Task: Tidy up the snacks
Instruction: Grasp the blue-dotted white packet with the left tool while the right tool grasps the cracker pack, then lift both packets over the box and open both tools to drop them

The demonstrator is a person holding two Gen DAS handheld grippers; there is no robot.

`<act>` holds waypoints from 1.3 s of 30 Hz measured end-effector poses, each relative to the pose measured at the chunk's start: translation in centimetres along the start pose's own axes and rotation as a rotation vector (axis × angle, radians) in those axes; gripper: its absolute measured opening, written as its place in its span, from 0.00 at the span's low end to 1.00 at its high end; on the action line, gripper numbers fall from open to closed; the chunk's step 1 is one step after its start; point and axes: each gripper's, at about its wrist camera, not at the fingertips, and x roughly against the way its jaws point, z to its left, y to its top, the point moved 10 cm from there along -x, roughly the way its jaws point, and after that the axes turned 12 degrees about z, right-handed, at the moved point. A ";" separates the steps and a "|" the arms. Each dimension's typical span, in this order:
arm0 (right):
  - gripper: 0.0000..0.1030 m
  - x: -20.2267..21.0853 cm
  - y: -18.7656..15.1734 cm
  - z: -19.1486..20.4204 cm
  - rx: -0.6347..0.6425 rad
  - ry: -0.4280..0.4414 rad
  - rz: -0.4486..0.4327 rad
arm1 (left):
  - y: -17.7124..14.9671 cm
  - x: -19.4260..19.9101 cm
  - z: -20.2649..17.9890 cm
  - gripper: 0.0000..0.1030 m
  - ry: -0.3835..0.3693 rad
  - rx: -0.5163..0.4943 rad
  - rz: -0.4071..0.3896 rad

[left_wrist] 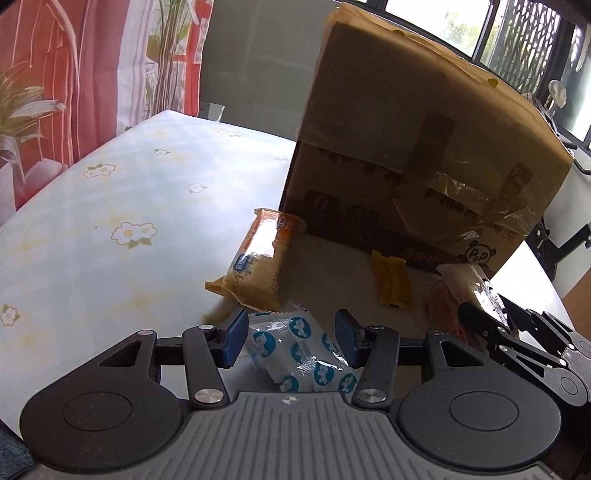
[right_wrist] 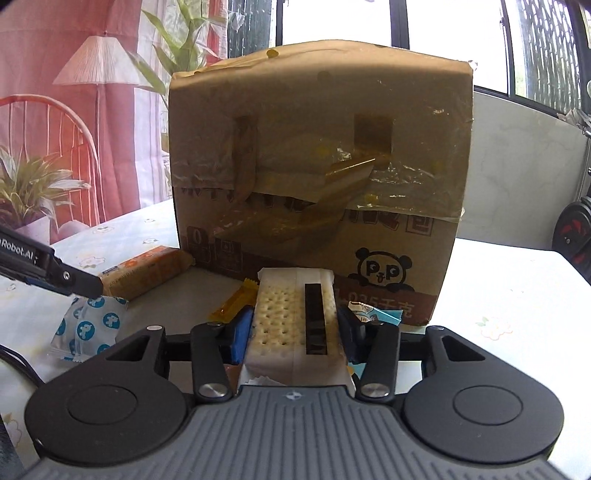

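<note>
Flowered tabletop [left_wrist: 110,192] is lying bare at left; box [right_wrist: 317,177] is filling centre. Left gripper [left_wrist: 291,338] is spreading around blue packet [left_wrist: 303,354]; right gripper [right_wrist: 295,332] is pinching crackers [right_wrist: 291,325].

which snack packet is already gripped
The white cracker pack, clamped between the right gripper jaws. The blue-dotted packet only sits between the open left gripper jaws; the others lie untouched.

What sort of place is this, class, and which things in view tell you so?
Probably a home dining or living room: a table with a floral tablecloth, patterned curtains beside large windows, and a potted plant.
</note>
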 end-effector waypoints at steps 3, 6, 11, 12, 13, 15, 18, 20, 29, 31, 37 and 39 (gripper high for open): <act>0.48 0.0 0.0 -0.1 -0.010 0.012 -0.001 | -0.3 0.0 -0.4 0.57 -0.002 -0.010 -0.002; 0.48 0.0 0.0 -0.1 -0.011 0.016 -0.001 | -0.3 0.0 -0.5 0.57 0.015 -0.015 -0.003; 0.48 0.0 0.0 -0.1 -0.012 0.016 -0.002 | -1.0 -0.2 -0.4 0.58 0.073 0.001 0.029; 0.48 0.0 0.0 -0.1 -0.012 0.015 -0.002 | -1.1 -0.2 -0.5 0.58 0.078 0.004 0.035; 0.48 0.0 0.0 -0.1 -0.012 0.016 -0.002 | -1.2 -0.3 -0.6 0.58 0.077 0.002 0.038; 0.48 0.0 0.0 -0.1 -0.012 0.017 -0.002 | -1.3 -0.6 -0.6 0.59 0.079 0.003 0.047; 0.48 0.0 0.0 -0.1 -0.009 0.014 -0.002 | -1.3 -1.3 -0.5 0.59 0.085 0.015 0.053; 0.48 -0.1 0.0 0.0 -0.007 0.011 -0.001 | -1.1 -1.8 -0.6 0.60 0.091 0.021 0.053; 0.48 -0.2 0.0 -0.1 -0.007 0.011 0.000 | -1.8 -2.7 -1.3 0.62 0.089 -0.019 0.070; 0.48 -0.2 0.0 -0.1 -0.008 0.012 0.000 | -1.9 -2.5 -1.2 0.54 0.085 -0.020 0.064; 0.48 -0.2 0.0 -0.1 -0.008 0.012 0.001 | -1.7 -1.3 -1.1 0.46 0.037 -0.016 0.037; 0.48 -0.2 0.0 -0.1 -0.008 0.012 0.001 | -1.6 -0.8 -1.5 0.46 0.015 -0.031 0.018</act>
